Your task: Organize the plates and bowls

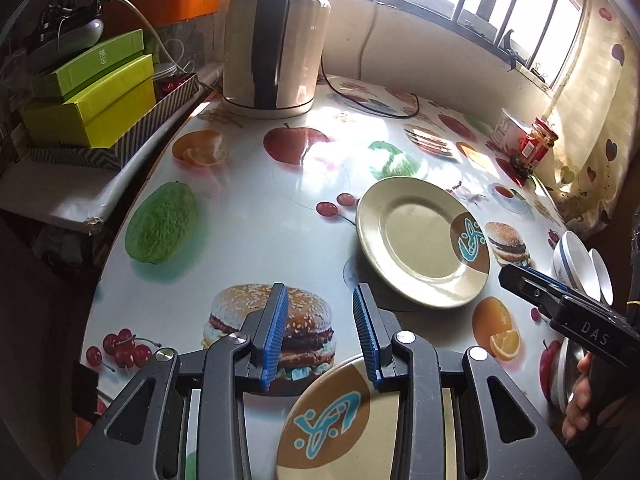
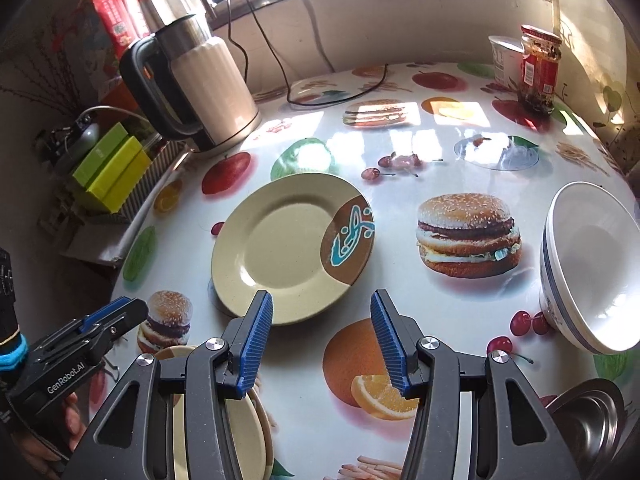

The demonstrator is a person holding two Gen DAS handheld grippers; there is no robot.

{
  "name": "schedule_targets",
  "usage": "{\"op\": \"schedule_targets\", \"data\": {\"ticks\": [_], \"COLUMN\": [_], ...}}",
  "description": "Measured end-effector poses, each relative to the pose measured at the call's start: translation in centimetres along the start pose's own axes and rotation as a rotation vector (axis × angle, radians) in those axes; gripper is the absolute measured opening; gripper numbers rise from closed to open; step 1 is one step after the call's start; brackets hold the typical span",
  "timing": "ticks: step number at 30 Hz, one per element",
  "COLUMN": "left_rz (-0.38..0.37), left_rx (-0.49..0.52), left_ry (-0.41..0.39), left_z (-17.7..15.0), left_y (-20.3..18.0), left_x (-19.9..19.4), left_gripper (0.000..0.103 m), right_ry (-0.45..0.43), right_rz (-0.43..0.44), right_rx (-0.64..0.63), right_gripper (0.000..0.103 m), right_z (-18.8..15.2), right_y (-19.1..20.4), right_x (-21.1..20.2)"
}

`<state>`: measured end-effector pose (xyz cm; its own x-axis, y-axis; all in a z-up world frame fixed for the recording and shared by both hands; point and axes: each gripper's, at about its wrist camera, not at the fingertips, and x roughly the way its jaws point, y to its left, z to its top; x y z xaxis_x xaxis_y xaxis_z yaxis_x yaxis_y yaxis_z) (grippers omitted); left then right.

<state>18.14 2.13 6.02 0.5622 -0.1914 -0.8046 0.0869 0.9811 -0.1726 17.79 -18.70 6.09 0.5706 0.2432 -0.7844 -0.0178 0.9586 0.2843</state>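
We have two tools, one in each hand. Our left tool (image 1: 320, 320) has its blue ribbed fingers (image 1: 277, 320) apart, with nothing between them. Our right tool (image 2: 322, 326) has its fingers apart too, and it holds nothing.

A round cream plate with a brown patch and a blue squiggle (image 2: 292, 248) lies flat on the fruit-and-burger table (image 2: 440, 148), just ahead of our right tool and a bit to its left. A second plate of the same kind (image 1: 340, 420) lies right under our left tool, close to its right finger. A white bowl with a blue band (image 2: 588, 268) sits tipped on its side, off to the right of our right tool. A shiny metal bowl (image 2: 592, 420) sits low on the right, beside that tool.

We think the plates are hard, smooth and a bit slippery. They look light, but they could chip or break if dropped. They lie flat, so we think the best place to take hold is the raised rim, one finger above and one below. The white bowl looks breakable too, and we would pinch its thin wall at the rim.
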Motion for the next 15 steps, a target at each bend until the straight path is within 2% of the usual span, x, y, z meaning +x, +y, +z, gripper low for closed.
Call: {"op": "schedule_targets", "data": {"ticks": [3,15], "left_rz": [-0.042,-0.045], "left_rx": [-0.007,0.021], "left_ry": [0.020,0.045], "left_z": [0.8,3.3], "left_y": [-0.1,-1.0], "left_x": [0.8,3.5], "left_gripper": [0.035,0.035], "right_ry": [-0.006,0.005], "right_rz": [-0.012,-0.047], "right_rx": [0.022,0.101], "right_gripper": [0.051,0.051], "right_z": [0.8,2.2], "right_y": [-0.4,-2.5], "right_x": [0.5,2.9]}}
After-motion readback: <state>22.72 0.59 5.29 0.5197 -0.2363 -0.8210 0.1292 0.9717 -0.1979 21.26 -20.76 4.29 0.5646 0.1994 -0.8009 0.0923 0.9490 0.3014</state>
